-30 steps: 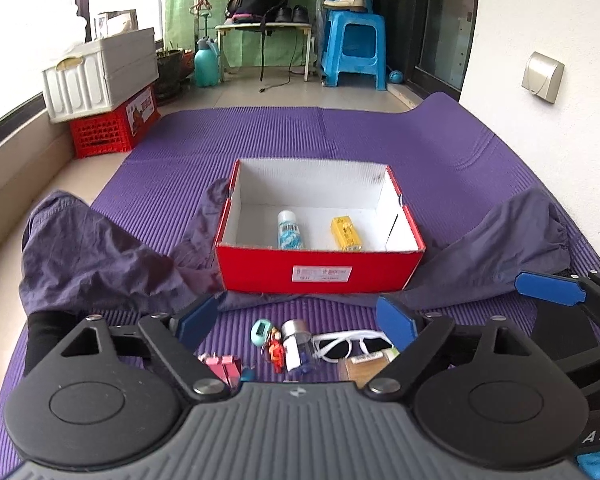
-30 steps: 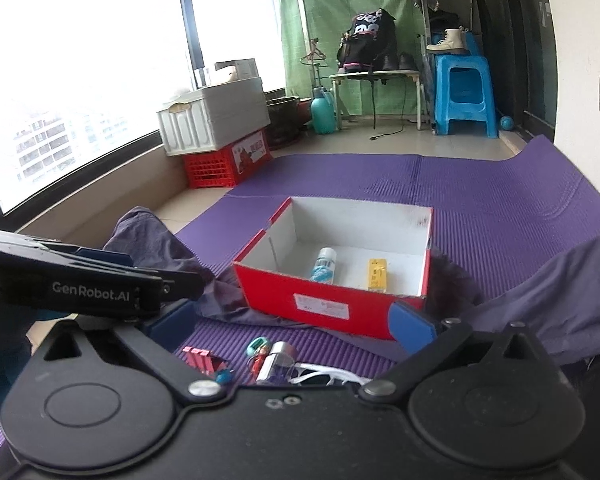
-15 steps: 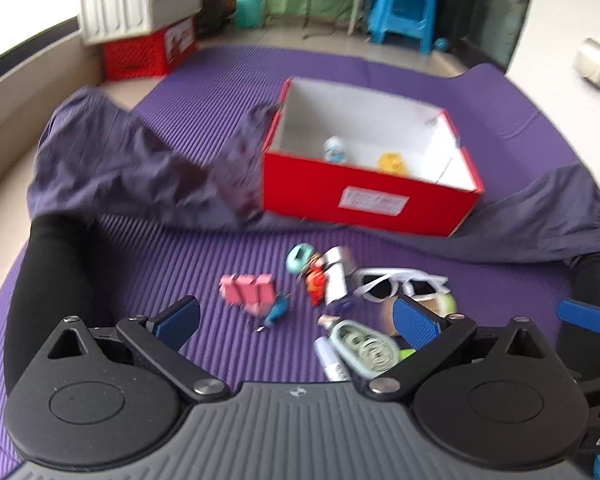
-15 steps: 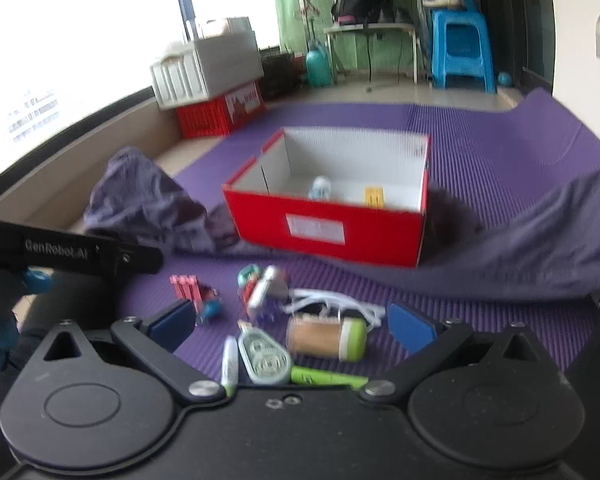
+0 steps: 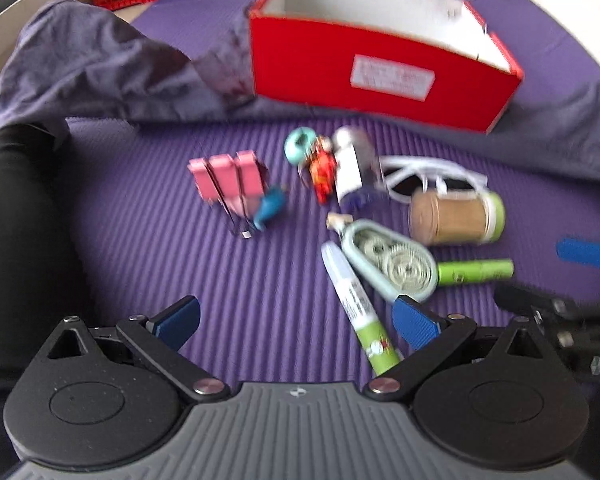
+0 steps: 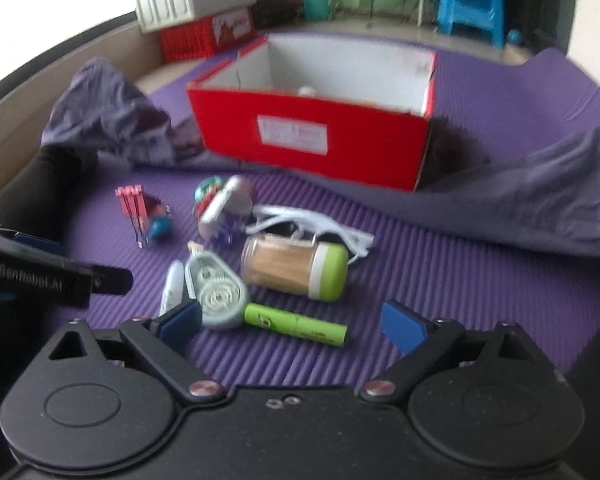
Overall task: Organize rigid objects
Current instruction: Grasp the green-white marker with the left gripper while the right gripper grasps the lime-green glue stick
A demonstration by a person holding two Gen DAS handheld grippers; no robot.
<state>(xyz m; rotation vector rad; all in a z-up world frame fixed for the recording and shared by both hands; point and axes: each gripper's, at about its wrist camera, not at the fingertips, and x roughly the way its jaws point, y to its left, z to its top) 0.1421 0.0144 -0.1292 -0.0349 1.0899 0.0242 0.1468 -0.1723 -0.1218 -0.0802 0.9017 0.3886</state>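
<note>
Clutter lies on the purple mat (image 5: 148, 240), near side of the red box (image 6: 312, 136). My right tongs (image 6: 296, 322) gape empty over the green marker (image 6: 296, 324), its length crosswise between them. My left tongs (image 5: 296, 318), equally wide and empty, sit left.

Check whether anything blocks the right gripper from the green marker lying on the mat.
Nothing visible does. The open right gripper hovers over the green marker; the pale blue correction-tape dispenser touches only its left end.

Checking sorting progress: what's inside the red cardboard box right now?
Inside the red cardboard box, the right wrist view shows only a small white rounded top above the front wall. The box floor is hidden.
</note>
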